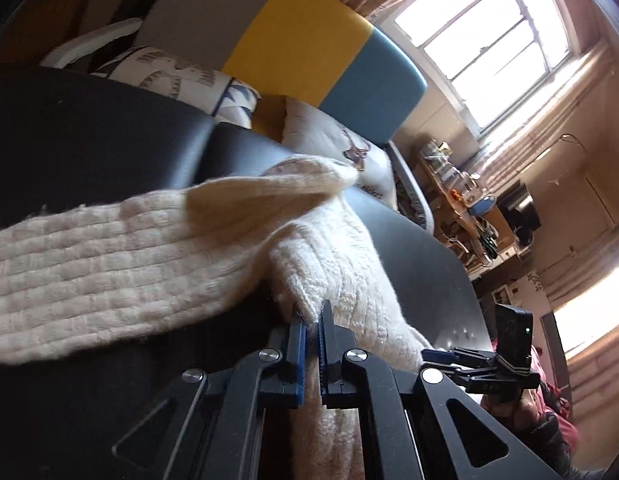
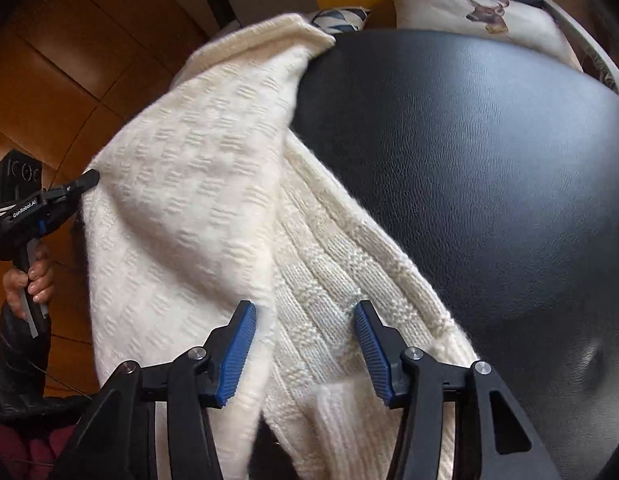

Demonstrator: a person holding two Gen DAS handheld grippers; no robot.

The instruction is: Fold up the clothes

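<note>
A cream knit sweater (image 1: 109, 264) lies draped over a black leather cushion (image 1: 89, 140). In the left wrist view my left gripper (image 1: 311, 320) is shut on a pinched edge of the sweater, and fabric hangs down between its blue pads. In the right wrist view the sweater (image 2: 197, 184) is folded over itself on the left side of the cushion (image 2: 489, 184). My right gripper (image 2: 305, 320) hovers over its ribbed lower part, open, with the knit between the blue pads (image 2: 239, 344) but not squeezed. The left gripper (image 2: 89, 179) shows at the sweater's left edge, held by a hand (image 2: 29, 280).
Behind the cushion lie a deer-print pillow (image 2: 481, 8) and a patterned pillow (image 1: 181, 76), against a grey, yellow and blue panel (image 1: 309, 40). A bright window (image 1: 489, 40) and a cluttered desk (image 1: 469, 208) stand at the right. Brown wood panels (image 2: 49, 60) fill the left.
</note>
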